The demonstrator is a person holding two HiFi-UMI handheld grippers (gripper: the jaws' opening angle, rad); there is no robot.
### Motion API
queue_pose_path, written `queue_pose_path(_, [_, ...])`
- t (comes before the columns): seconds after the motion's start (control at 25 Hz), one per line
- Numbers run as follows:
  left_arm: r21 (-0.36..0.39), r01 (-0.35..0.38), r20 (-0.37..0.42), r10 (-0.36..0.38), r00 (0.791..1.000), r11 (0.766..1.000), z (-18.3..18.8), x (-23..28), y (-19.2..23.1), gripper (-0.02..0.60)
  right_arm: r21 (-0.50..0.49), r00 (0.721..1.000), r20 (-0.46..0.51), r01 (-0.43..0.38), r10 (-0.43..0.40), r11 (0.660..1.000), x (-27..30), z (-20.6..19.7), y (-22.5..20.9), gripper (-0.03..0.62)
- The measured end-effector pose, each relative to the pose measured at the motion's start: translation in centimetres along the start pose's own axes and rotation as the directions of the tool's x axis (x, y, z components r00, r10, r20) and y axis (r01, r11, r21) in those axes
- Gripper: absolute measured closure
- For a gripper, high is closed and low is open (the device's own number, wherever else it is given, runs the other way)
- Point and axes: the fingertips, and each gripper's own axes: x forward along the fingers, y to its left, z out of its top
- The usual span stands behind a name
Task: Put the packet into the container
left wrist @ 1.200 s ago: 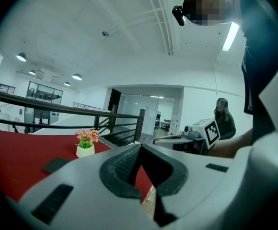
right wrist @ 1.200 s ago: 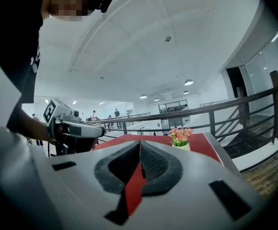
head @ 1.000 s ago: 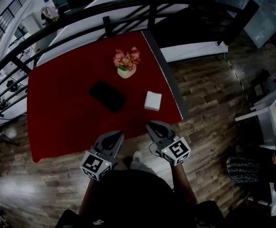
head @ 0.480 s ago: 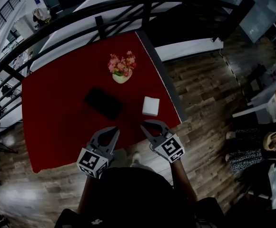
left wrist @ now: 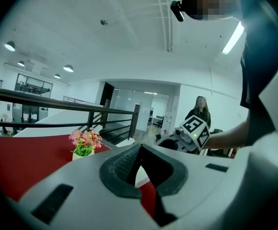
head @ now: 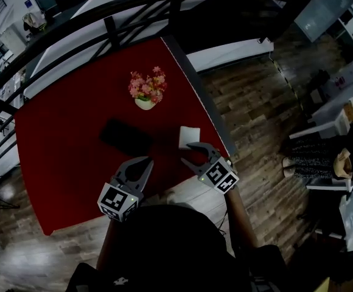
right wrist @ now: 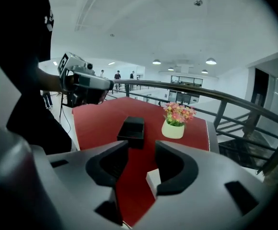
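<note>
The jaws of our right gripper (right wrist: 141, 151) are opening, with nothing pinched between them. The jaws of our left gripper (left wrist: 139, 150) are pressing together, empty. The white packet (head: 188, 136) is lying just past the right jaws, by the red table's (head: 61, 145) right edge. The black container (head: 125, 137) is sitting near the middle.

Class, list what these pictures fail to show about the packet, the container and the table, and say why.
Packet: right gripper view, mostly behind the right gripper, whose jaws are opening with nothing gripped.
Container: head view, too dark and small to see inside; right gripper view shows only its outside.
Table: head view, near edge partly covered by the person.
</note>
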Motion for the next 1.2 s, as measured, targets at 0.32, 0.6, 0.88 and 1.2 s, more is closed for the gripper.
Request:
queue_pose_path(0.32, [-0.015,0.033,-0.019,-0.034,0.999,0.999,-0.3,0.6,1.1,0.571,-0.174,0.932,-0.353,-0.155,0.086,0.972,2.3,-5.1,-2.8,0.292])
queue_pose_path(0.6, [-0.013,0.084,-0.017,-0.084,0.996,0.996,-0.7,-0.2,0.8,0.571,-0.218,0.796,-0.597,-0.284,0.103,0.934,5.4,-10.1,-5.8,0.175])
queue_pose_path(0.88, [0.000,0.128,-0.034,-0.128,0.991,0.992,-1.3,-0.6,-0.4,0.571,-0.160,0.721,-0.680,-0.325,0.135,0.932,7.4,-14.9,-6.4,0.146])
queue_pose_path(1.2, [0.003,0.129,-0.050,-0.128,0.990,0.992,-2.1,-0.8,-0.8,0.571,-0.170,0.686,-0.712,-0.378,0.152,0.910,8.9,-15.9,-6.8,0.141])
